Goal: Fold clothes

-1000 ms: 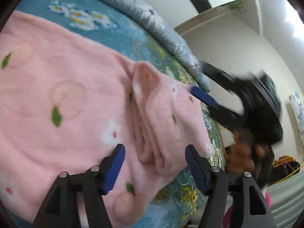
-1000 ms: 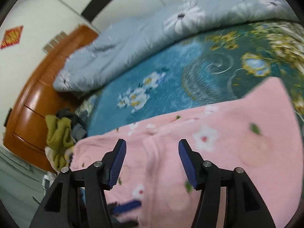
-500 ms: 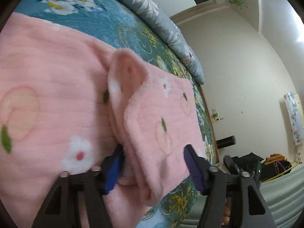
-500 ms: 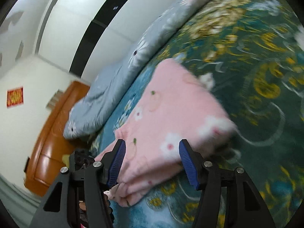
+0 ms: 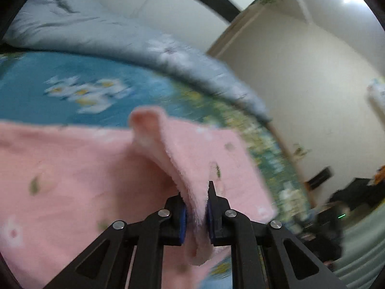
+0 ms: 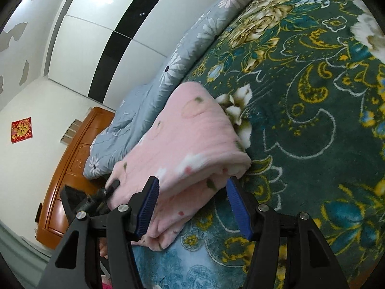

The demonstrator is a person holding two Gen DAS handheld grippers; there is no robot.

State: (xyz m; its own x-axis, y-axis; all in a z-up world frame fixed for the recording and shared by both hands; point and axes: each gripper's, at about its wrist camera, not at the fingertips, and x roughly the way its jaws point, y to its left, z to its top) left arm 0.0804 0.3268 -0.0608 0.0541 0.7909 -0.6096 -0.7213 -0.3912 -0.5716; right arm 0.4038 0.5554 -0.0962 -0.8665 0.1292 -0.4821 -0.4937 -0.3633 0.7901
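One pink fleece garment [image 5: 72,173] is seen lying on the flowered bedspread [image 5: 36,89], already doubled into layers, with its long axis running away from both cameras toward the grey quilt [image 5: 101,29] at the far edge of the bed. On the left, a raised ridge of its fabric has just been closed upon by the left gripper [image 5: 195,214], whose jaws are nearly together with the plush pinched between the blue pads. On the right, the near folded corner is framed by the right gripper [image 6: 192,207], held about half open with nothing gripped; the garment [image 6: 192,139] lies between and just ahead of its fingers. The right gripper is judged nearer the free corner. Two grippers, one garment, one quilt and one bedspread are counted.
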